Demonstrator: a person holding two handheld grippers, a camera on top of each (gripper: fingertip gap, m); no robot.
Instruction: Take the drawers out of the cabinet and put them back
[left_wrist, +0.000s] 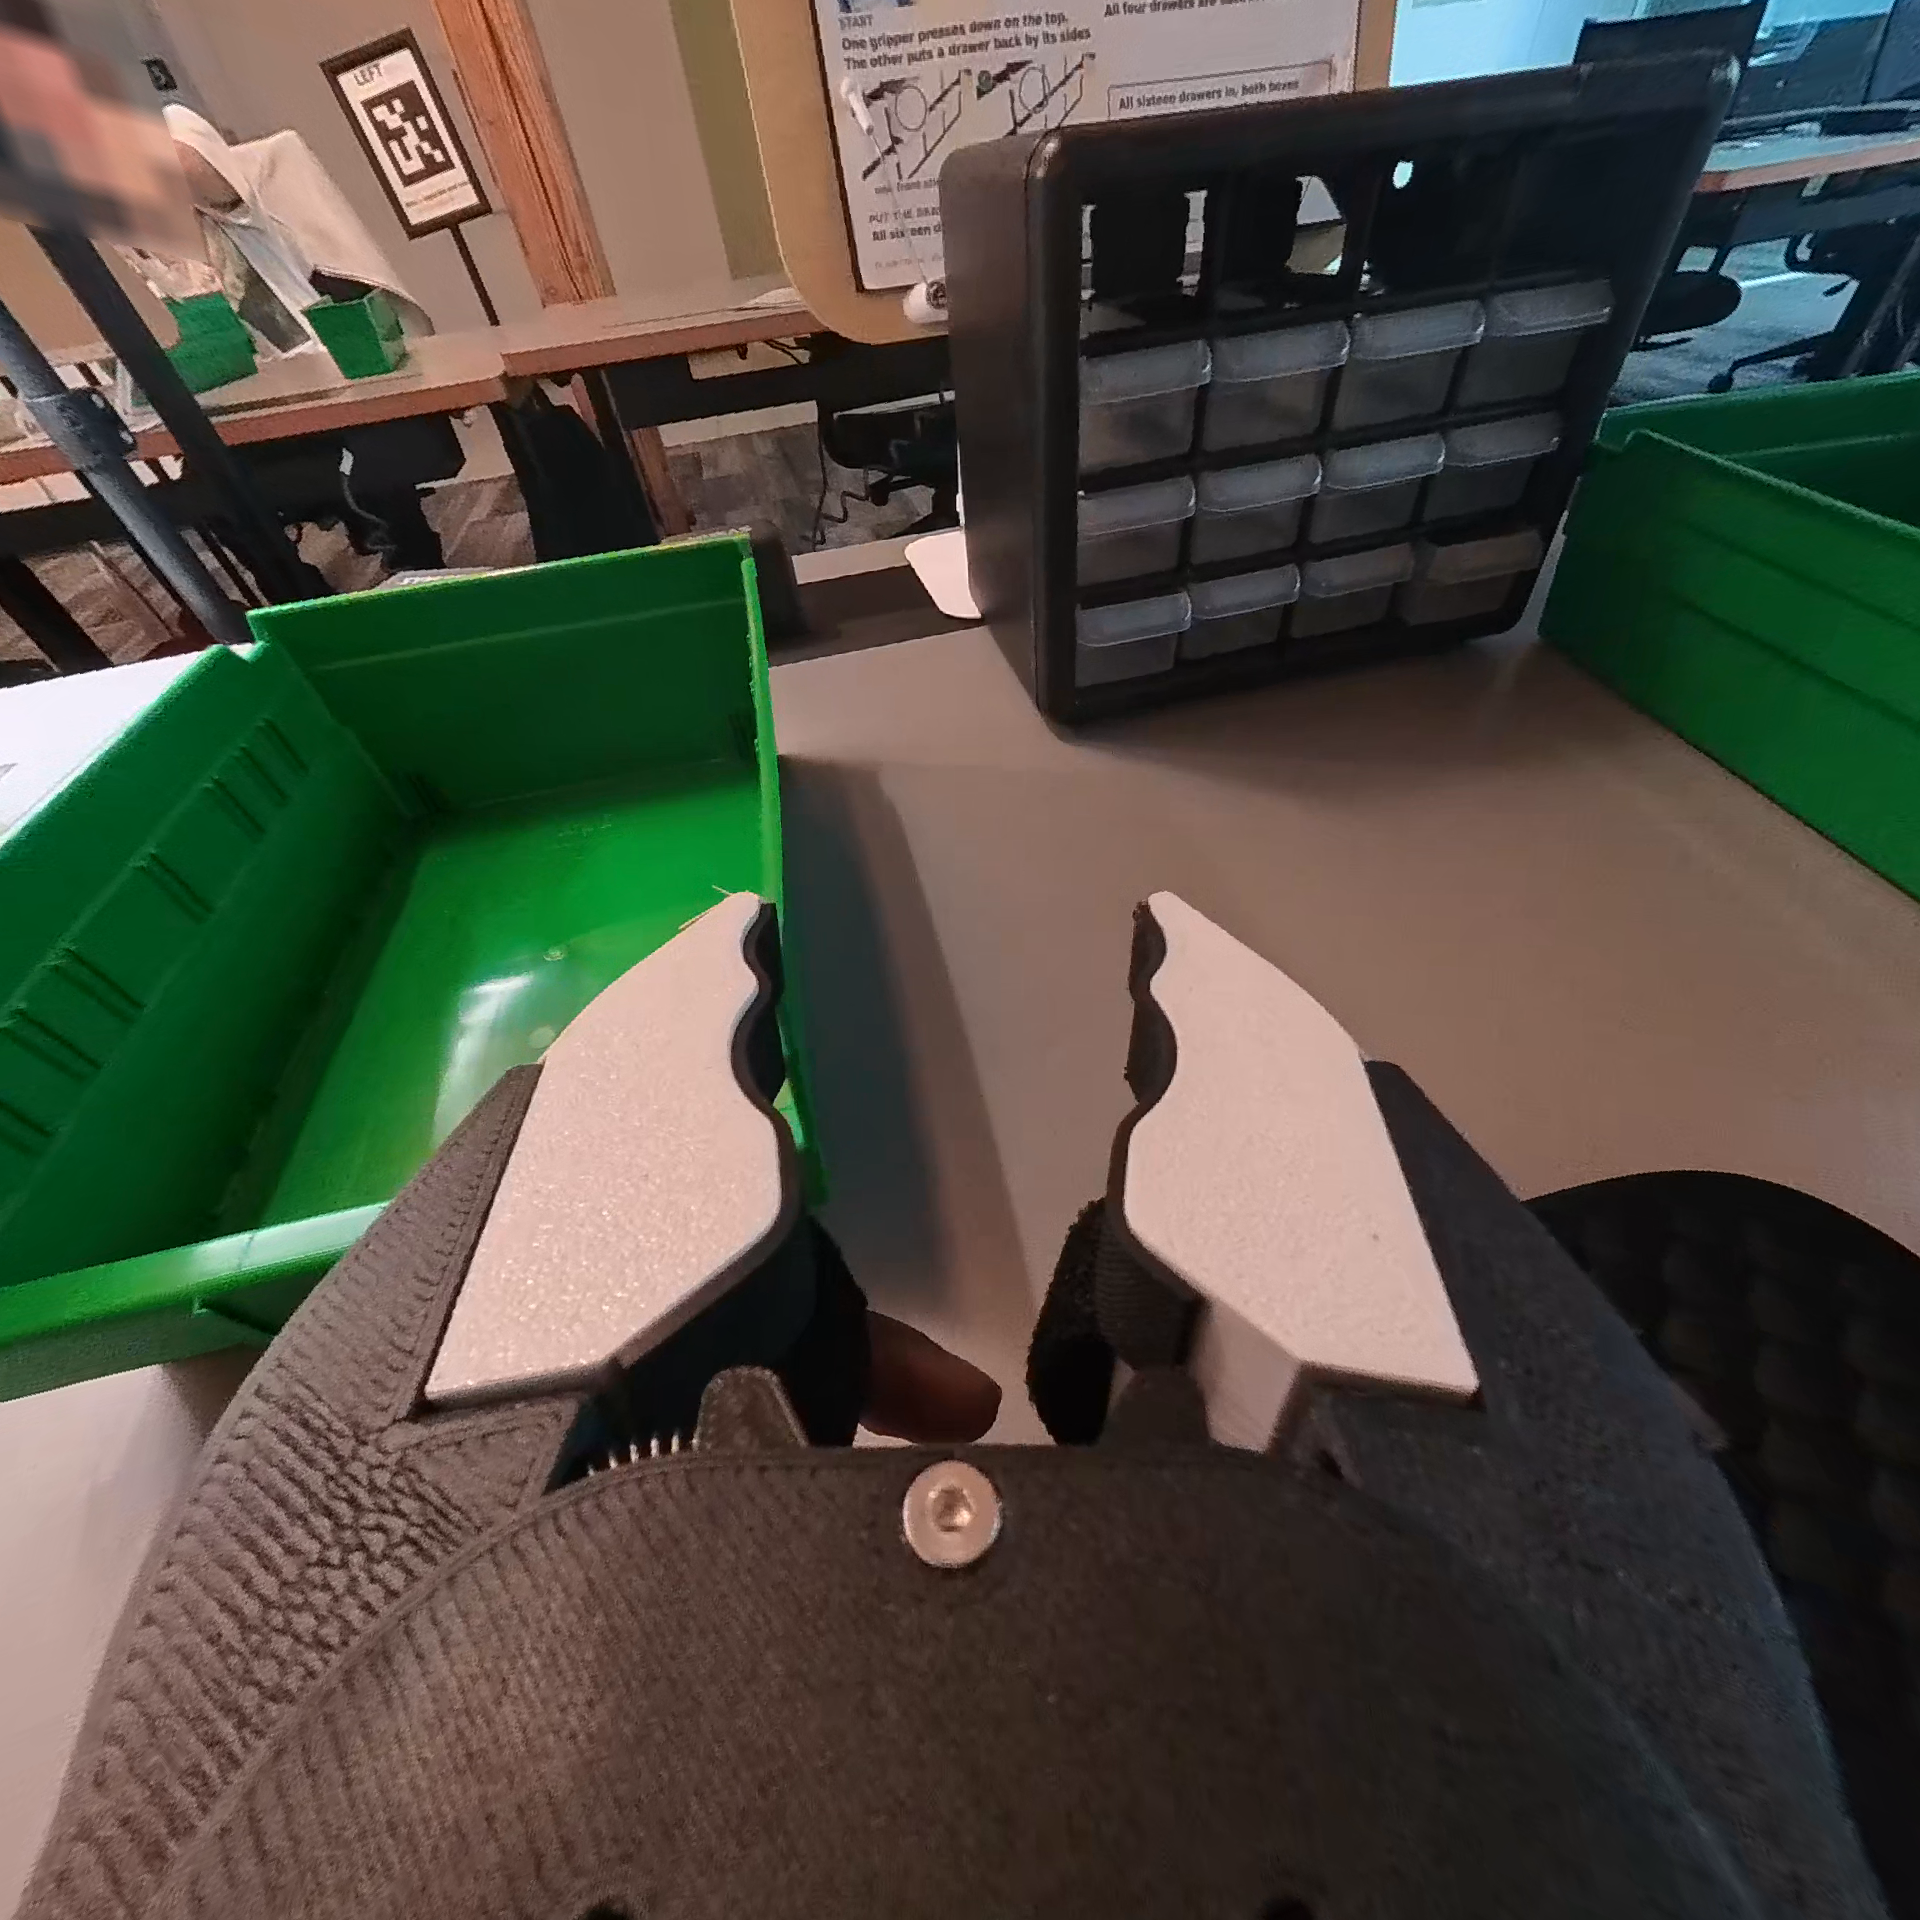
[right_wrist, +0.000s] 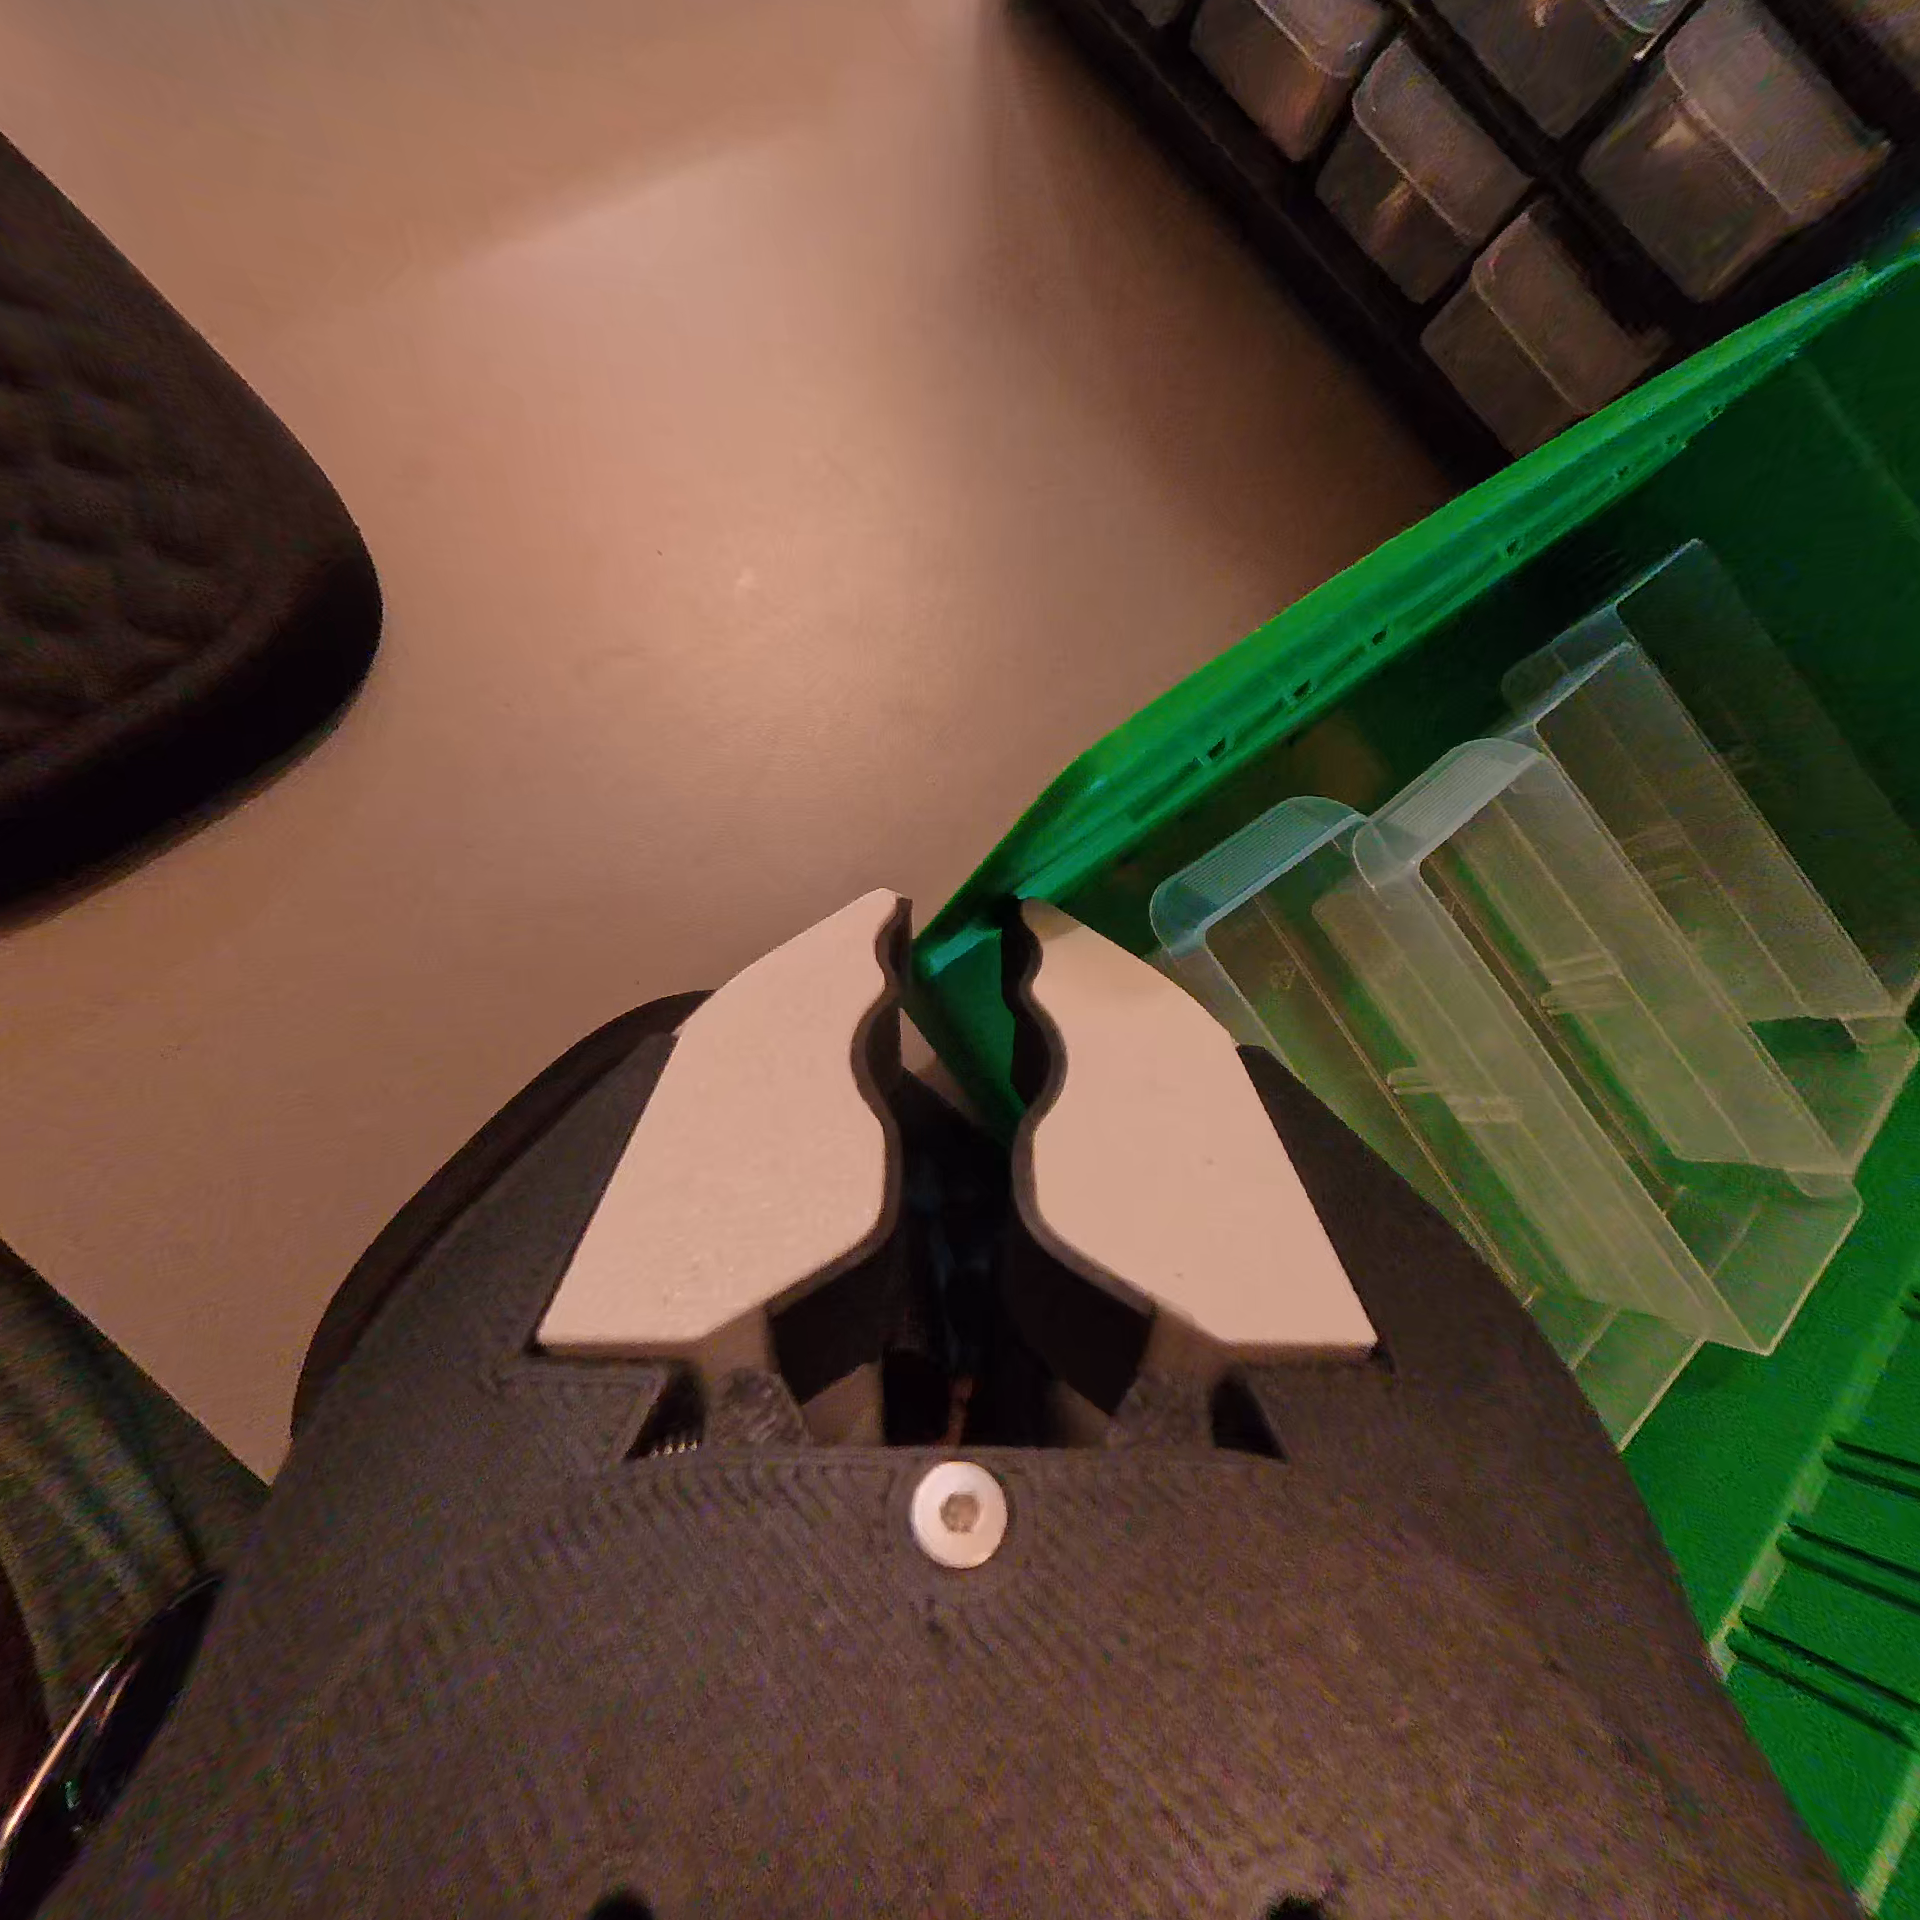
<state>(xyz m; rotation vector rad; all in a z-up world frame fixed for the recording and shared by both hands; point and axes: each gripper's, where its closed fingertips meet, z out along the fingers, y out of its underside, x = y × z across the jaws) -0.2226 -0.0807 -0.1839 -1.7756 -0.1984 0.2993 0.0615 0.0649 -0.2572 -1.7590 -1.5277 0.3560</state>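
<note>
Left tongs (left_wrist: 954, 914) hang wide apart w/ nothing between them, above the grey bench (left_wrist: 1299, 935) just beside the right wall of an empty green plastic bin (left_wrist: 499, 665). Right tongs (right_wrist: 961, 914) are nearly together, a narrow gap left, straddling the corner rim of a second green plastic bin (right_wrist: 1351, 665) that holds several clear plastic drawers (right_wrist: 1507, 987) lying side by side; can't tell whether they actually pinch it. Beyond, the black plastic small-parts cabinet (left_wrist: 1309, 416) stands upright on the bench btwn both bins, top row of slots empty, lower three rows filled w/ clear drawers.
</note>
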